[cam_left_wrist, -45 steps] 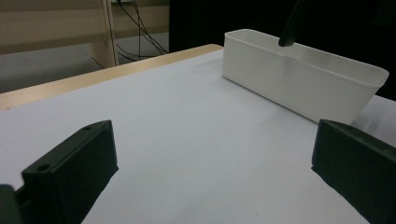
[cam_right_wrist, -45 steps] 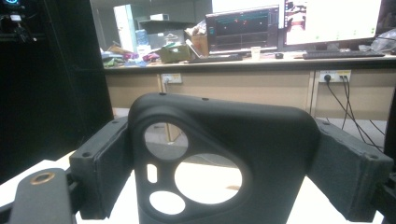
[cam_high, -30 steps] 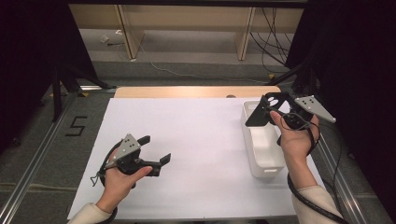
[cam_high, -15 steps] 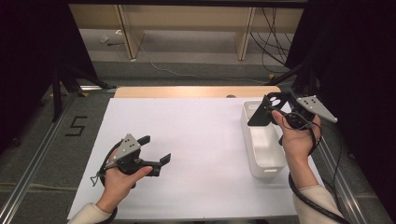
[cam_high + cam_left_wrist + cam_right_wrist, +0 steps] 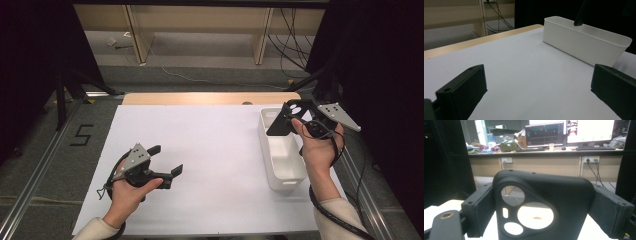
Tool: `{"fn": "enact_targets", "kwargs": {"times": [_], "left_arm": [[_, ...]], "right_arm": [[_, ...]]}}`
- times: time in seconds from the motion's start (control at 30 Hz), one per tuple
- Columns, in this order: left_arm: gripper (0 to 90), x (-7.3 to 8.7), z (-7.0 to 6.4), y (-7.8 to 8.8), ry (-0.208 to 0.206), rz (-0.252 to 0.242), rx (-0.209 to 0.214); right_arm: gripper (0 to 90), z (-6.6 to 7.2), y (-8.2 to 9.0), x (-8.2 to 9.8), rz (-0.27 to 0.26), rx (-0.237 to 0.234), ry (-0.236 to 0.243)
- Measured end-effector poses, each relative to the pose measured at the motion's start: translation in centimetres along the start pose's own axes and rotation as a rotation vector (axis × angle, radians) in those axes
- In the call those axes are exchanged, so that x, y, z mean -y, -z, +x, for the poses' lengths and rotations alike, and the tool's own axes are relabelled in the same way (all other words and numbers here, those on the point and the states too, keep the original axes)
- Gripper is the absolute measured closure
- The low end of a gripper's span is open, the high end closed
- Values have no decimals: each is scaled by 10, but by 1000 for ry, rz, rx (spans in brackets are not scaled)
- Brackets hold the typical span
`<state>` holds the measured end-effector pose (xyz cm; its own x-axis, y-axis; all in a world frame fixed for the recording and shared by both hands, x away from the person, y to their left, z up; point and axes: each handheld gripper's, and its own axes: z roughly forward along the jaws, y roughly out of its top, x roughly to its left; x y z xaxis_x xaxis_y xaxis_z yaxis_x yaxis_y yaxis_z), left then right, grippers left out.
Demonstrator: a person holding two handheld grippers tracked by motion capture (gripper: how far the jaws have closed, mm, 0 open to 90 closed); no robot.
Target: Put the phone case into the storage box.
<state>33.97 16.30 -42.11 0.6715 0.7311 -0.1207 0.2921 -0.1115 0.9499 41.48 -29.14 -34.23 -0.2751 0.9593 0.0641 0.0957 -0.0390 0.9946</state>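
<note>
White sheet covers table, desks with monitors behind. Right gripper clamps black phone case above white bin; case bottom cut off. Left gripper wide open, empty.

The high view looked down and forward over the counter; the left tool's camera sat low, sharing the white bin; the right's faced across the room.

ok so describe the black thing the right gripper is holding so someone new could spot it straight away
Start at the white sheet covering the table, then go to the long white bin along its right edge. Above the bin's far end, the right gripper clamps a flat black phone case between its jaws. Its round and oval camera cutouts set it apart.
</note>
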Motion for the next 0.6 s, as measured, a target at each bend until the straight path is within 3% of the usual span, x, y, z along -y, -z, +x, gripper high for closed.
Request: {"fn": "enact_targets", "kwargs": {"times": [0.6], "left_arm": [[0,0,0,0,-2,-1,-2]], "right_arm": [[150,-3,-2,4,15,11,3]]}}
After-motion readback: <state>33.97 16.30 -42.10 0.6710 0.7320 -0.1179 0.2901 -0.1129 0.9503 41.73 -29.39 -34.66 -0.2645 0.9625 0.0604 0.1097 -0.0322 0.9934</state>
